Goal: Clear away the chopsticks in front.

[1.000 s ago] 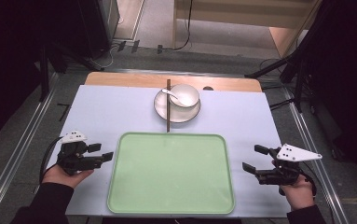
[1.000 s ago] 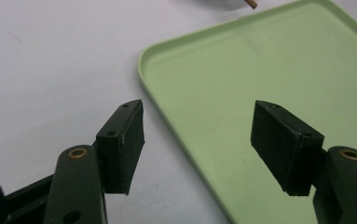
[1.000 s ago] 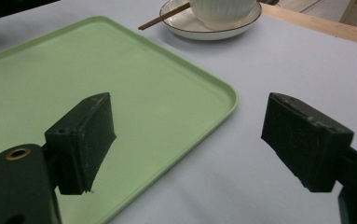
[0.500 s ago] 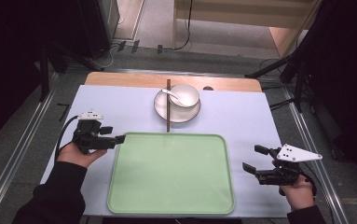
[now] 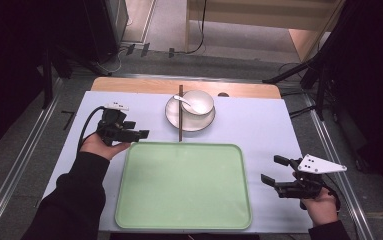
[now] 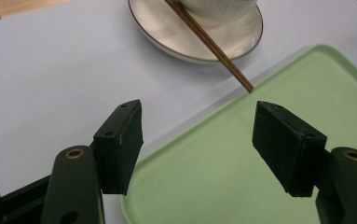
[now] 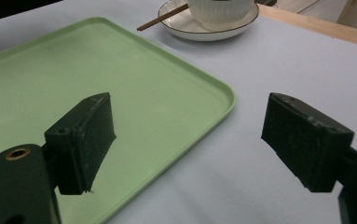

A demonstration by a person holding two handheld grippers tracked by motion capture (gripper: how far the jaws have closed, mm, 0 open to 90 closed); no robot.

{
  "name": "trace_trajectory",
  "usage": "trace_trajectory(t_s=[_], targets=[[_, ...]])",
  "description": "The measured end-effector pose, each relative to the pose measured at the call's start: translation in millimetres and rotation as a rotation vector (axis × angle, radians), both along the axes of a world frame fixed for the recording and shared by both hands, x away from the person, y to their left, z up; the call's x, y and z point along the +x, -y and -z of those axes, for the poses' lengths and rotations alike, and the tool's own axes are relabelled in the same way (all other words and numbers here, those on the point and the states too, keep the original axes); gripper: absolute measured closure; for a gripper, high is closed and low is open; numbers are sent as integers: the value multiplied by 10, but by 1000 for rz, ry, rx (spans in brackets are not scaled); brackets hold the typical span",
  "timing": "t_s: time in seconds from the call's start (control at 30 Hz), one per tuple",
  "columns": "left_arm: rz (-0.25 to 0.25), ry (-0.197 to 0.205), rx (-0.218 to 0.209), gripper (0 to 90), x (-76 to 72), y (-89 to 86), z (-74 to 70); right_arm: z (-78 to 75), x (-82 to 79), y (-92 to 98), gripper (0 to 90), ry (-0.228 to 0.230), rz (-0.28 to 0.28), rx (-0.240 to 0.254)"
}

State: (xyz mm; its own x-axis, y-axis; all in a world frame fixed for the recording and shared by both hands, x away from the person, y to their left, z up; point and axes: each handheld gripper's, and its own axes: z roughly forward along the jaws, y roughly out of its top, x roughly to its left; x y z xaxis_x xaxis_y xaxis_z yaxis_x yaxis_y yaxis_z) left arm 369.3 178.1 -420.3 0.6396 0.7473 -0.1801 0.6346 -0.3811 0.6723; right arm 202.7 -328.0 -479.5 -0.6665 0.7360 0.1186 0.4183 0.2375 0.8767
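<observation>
Pale table (image 5: 259, 125): green tray (image 5: 184, 187) near edge, saucer (image 5: 171, 114) beyond it.

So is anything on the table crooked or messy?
Not messy. The chopsticks lie across the saucer beside the bowl, their tips poking off it toward the green tray. Nothing looks spilled or broken.

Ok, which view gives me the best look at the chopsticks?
The high view: the chopsticks show full length, lying across the plate beside the bowl, tips toward the tray. The left gripper view shows their lower half close up; the right gripper view shows a short stretch.
</observation>
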Motion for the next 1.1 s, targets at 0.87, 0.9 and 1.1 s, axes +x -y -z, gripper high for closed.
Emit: trace_trajectory(t_s=[0.87, 0.9, 1.1], targets=[[-158, -10, 40, 391, 676, 796, 218, -8, 6, 2, 176, 4, -2, 2], [-165, -9, 36, 396, 690, 824, 240, -7, 8, 1, 176, 3, -2, 1], [-184, -5, 77, 421, 776, 984, 377, -6, 20, -6, 176, 6, -8, -5]])
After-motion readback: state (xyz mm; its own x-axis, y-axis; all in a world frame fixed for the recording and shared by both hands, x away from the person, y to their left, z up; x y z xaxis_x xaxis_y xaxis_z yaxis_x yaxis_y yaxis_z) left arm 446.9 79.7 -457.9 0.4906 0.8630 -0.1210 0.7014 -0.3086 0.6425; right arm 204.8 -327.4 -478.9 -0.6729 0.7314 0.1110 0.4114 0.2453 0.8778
